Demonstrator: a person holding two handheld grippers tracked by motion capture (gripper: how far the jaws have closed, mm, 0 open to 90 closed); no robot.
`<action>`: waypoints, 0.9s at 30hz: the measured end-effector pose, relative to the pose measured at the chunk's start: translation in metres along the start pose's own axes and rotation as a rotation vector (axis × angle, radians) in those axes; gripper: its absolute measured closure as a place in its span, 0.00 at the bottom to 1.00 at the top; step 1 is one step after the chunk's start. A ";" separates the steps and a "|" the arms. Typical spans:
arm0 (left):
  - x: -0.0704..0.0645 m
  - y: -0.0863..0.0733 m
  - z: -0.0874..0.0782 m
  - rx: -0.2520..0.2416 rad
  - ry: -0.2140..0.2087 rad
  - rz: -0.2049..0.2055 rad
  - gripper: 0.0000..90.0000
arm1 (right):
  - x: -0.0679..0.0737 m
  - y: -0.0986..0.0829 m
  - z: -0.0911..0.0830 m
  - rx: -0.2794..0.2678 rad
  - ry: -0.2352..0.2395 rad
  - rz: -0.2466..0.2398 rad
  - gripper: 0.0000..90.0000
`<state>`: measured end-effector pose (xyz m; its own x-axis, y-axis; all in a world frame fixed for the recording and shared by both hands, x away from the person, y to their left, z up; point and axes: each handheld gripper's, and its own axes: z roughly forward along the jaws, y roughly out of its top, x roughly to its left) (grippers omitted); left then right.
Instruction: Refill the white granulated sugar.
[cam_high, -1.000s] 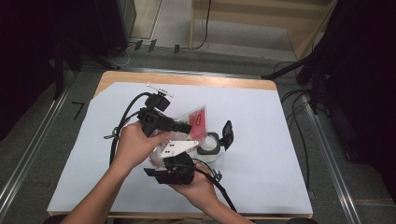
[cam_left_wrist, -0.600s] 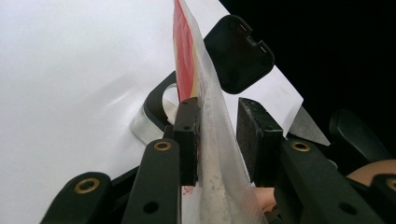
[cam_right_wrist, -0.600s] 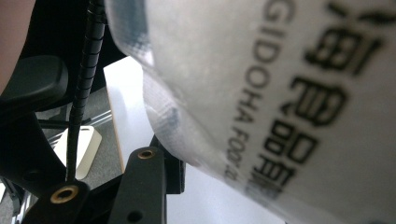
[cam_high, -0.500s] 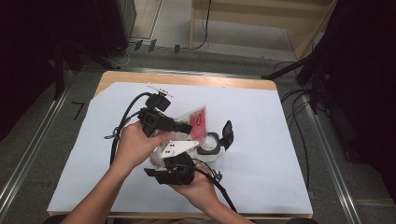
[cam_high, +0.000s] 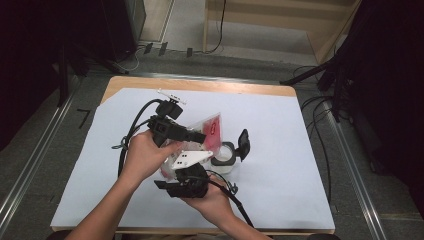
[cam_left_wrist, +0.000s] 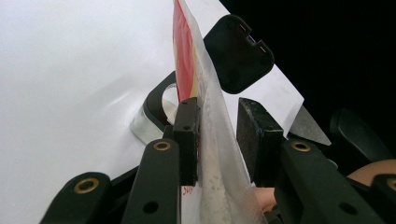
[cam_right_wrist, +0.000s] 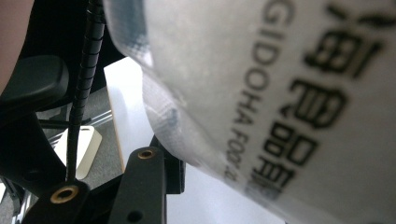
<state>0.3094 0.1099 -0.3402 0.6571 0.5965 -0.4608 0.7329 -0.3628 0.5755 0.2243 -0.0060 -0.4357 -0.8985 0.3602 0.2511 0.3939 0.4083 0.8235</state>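
Note:
A clear plastic bag (cam_high: 209, 128) with a red label and black print is held up over the white sheet (cam_high: 280, 150). My left gripper (cam_high: 202, 137) comes in from the left; in the left gripper view the bag (cam_left_wrist: 212, 140) stands between its narrow-set jaws, against the left pad (cam_left_wrist: 187, 135). My right gripper (cam_high: 175, 175) sits just below, at the bag's lower end. In the right gripper view the bag (cam_right_wrist: 280, 93) covers one jaw of that gripper (cam_right_wrist: 187, 170) and lies against the other. A clear jar (cam_high: 223, 156) with an open black flip lid (cam_high: 243, 142) stands right of the bag.
A small white strip (cam_high: 170, 94) lies near the sheet's far edge. Cables trail from both grippers over the sheet's left and front. The wooden table edge (cam_high: 200, 85) shows at the back. The jar (cam_left_wrist: 156, 105) and its lid (cam_left_wrist: 238, 53) stand just beyond the left jaws.

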 end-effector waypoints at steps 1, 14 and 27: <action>0.000 0.000 0.000 0.001 0.001 0.001 0.78 | 0.000 0.000 0.000 0.000 0.000 0.001 0.70; -0.004 0.000 0.000 0.002 0.017 0.011 0.78 | 0.001 0.000 0.000 -0.002 0.006 0.005 0.70; -0.007 0.000 0.000 0.007 0.026 0.020 0.78 | 0.001 -0.001 0.000 -0.007 0.007 -0.001 0.70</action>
<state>0.3049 0.1053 -0.3372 0.6668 0.6073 -0.4320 0.7212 -0.3796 0.5795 0.2230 -0.0060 -0.4364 -0.9004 0.3537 0.2535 0.3912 0.4027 0.8275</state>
